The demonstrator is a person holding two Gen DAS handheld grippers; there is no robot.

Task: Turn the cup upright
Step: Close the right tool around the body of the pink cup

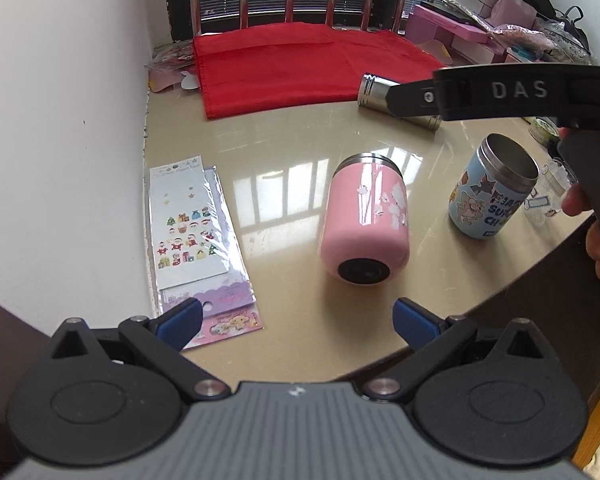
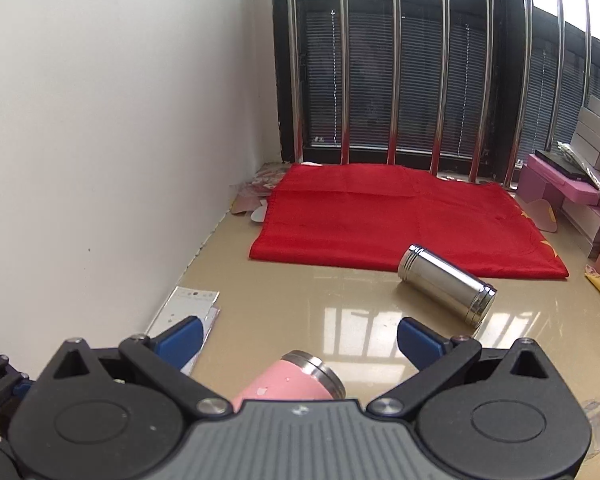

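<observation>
A pink cup [image 1: 366, 216] lies on its side on the beige table [image 1: 284, 140], base toward me, steel rim pointing away. My left gripper [image 1: 296, 322] is open and empty, just short of the cup's base. My right gripper [image 2: 298, 340] is open and empty; the pink cup [image 2: 290, 380] lies below it, partly hidden by the gripper body. The right gripper's body also shows in the left wrist view [image 1: 512, 90], held high over the table. A steel cup [image 2: 446, 290] lies on its side farther back; it also shows in the left wrist view [image 1: 374, 90].
A blue sticker-covered cup [image 1: 492, 194] stands upright at the right. Sticker sheets [image 1: 196, 240] lie at the left by the white wall. A red cloth [image 2: 400, 220] covers the back of the table below the barred window. Pink boxes [image 2: 556, 184] are stacked at the back right.
</observation>
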